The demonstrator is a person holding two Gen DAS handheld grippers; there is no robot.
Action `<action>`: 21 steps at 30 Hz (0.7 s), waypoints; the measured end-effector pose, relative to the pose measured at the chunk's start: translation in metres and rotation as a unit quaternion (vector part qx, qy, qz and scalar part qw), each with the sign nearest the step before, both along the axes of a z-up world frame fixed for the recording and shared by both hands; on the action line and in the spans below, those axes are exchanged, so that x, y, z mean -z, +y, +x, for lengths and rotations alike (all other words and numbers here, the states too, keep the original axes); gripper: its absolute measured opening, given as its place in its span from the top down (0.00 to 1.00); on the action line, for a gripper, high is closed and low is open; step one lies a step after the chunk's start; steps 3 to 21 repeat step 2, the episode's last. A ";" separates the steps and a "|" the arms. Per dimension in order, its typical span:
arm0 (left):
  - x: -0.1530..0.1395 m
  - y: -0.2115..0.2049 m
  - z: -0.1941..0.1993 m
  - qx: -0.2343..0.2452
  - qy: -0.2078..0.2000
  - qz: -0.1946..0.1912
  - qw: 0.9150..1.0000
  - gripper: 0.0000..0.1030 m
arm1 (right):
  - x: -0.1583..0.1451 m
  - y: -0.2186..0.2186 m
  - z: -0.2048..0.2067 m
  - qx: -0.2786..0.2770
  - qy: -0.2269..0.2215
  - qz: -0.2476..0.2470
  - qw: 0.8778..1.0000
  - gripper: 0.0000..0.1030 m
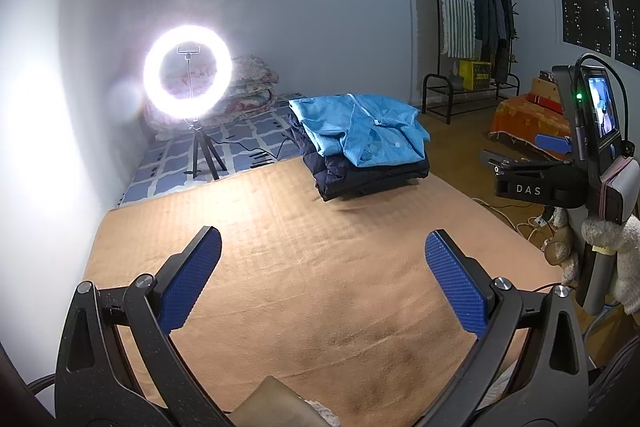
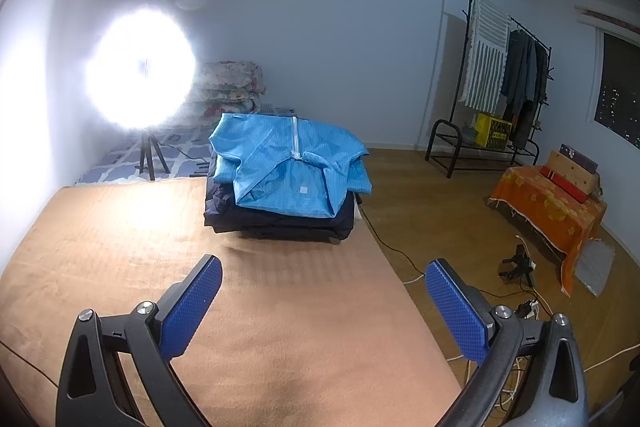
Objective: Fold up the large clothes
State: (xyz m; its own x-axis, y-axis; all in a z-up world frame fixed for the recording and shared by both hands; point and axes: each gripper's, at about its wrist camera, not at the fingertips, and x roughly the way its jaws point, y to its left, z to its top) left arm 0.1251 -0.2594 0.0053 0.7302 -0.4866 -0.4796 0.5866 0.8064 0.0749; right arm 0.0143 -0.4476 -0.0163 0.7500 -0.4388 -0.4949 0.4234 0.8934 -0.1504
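Observation:
A folded light-blue zip garment [image 1: 360, 131] lies on top of a folded dark navy garment [image 1: 372, 175] at the far right of a tan mat [image 1: 280, 267]. The same stack shows in the right wrist view, blue [image 2: 292, 163] over navy [image 2: 280, 219], on the mat [image 2: 200, 267]. My left gripper [image 1: 322, 247] is open and empty, above the mat's near half. My right gripper [image 2: 323, 275] is open and empty, short of the stack. The right gripper's body [image 1: 560, 183] shows at the right of the left wrist view.
A lit ring light on a tripod [image 1: 188, 83] stands at the far left beside folded quilts [image 1: 248, 87]. A clothes rack [image 2: 500, 87] stands against the back wall. An orange-covered low table [image 2: 548, 203], cables and a power strip [image 2: 528, 307] lie on the wooden floor right of the mat.

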 end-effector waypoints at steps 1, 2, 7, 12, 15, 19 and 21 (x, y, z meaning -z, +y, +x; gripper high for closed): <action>0.000 0.000 -0.001 -0.001 0.000 -0.001 1.000 0.00 | 0.000 0.000 0.000 -0.001 0.000 0.001 1.000 0.00; 0.000 0.000 -0.001 -0.002 0.000 -0.002 1.000 0.00 | 0.000 -0.001 0.000 -0.001 0.000 0.002 1.000 0.00; 0.000 0.000 -0.001 -0.002 0.000 -0.002 1.000 0.00 | 0.000 -0.001 0.000 -0.001 0.000 0.002 1.000 0.00; 0.000 0.000 -0.001 -0.002 0.000 -0.002 1.000 0.00 | 0.000 -0.001 0.000 -0.001 0.000 0.002 1.000 0.00; 0.000 0.000 -0.001 -0.002 0.000 -0.002 1.000 0.00 | 0.000 -0.001 0.000 -0.001 0.000 0.002 1.000 0.00; 0.000 0.000 -0.001 -0.002 0.000 -0.002 1.000 0.00 | 0.000 -0.001 0.000 -0.001 0.000 0.002 1.000 0.00; 0.000 0.000 -0.001 -0.002 0.000 -0.002 1.000 0.00 | 0.000 -0.001 0.000 -0.001 0.000 0.002 1.000 0.00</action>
